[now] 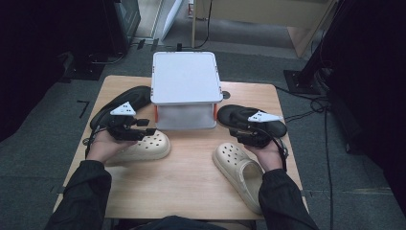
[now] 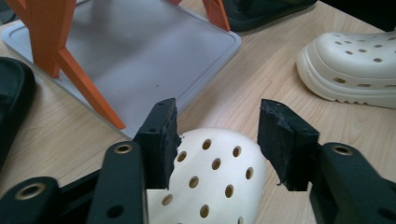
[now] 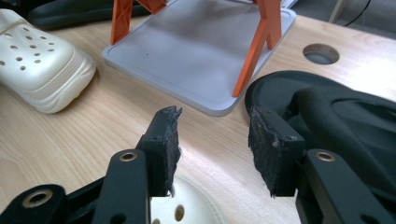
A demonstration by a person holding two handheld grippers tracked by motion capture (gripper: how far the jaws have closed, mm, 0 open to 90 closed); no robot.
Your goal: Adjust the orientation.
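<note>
1. Seen from the high view, the left gripper (image 1: 143,128) is hovering over the toe of the left cream clog (image 1: 143,147), and the right gripper (image 1: 239,130) is sitting between the right cream clog (image 1: 239,167) below it and the right black sandal (image 1: 251,120) above it. The white shelf stand (image 1: 185,76) is standing between the two grippers, and the left black sandal (image 1: 122,103) is lying just behind the left gripper.
2. Along the left gripper view, the jaws are standing wide apart, straddling the perforated toe of the left cream clog (image 2: 210,182); whether the left pad is touching it cannot be told. The stand's grey base (image 2: 140,51) is lying ahead.
3. Along the right gripper view, the jaws are standing open and gripping nothing. The right cream clog (image 3: 196,210) is showing beneath them, and the right black sandal (image 3: 341,112) is lying just beside the right jaw.
</note>
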